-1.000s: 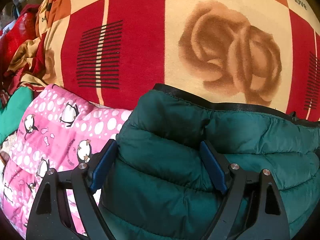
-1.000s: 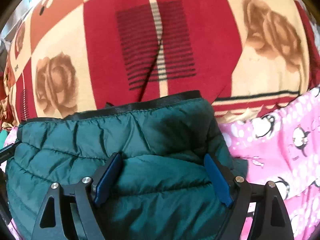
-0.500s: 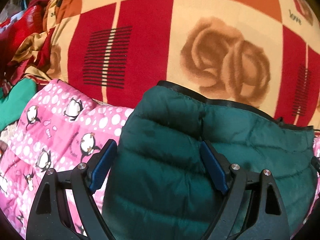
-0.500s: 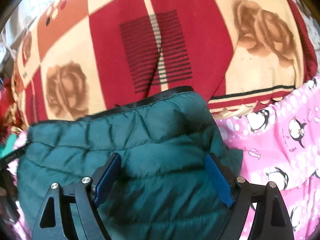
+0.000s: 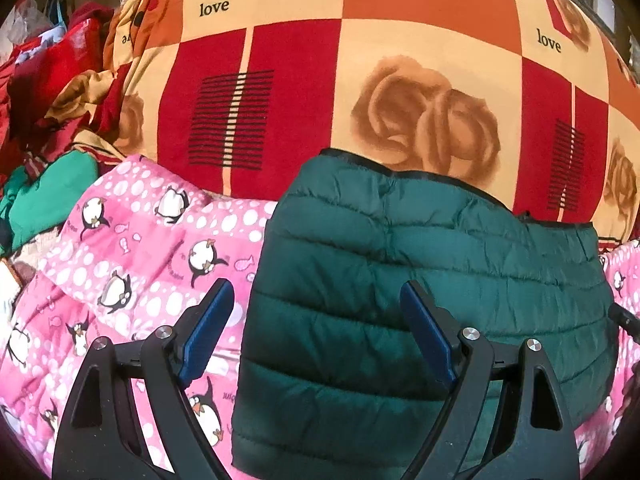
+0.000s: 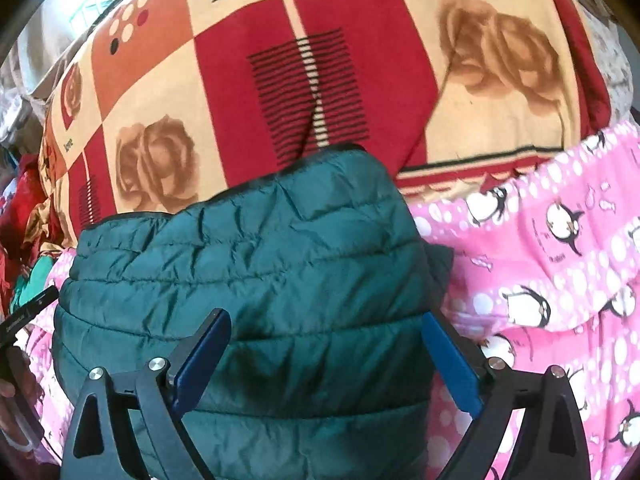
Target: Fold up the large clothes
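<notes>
A dark green quilted puffer jacket (image 5: 420, 280) lies folded into a compact rectangle on a pink penguin-print quilt (image 5: 132, 248). It also shows in the right wrist view (image 6: 260, 272). My left gripper (image 5: 316, 320) is open and empty, hovering over the jacket's left edge. My right gripper (image 6: 324, 344) is open and empty, hovering over the jacket's right part. The left gripper's tip shows at the left edge of the right wrist view (image 6: 24, 316).
A red, orange and cream blanket with roses and "love" print (image 5: 360, 92) covers the bed beyond the jacket. A green garment (image 5: 44, 196) and a heap of red cloth (image 5: 48, 80) lie at the far left. The pink quilt (image 6: 560, 260) extends right.
Both grippers have drawn back and up from the jacket, open throughout. More of the folded jacket and the blanket beyond it shows now.
</notes>
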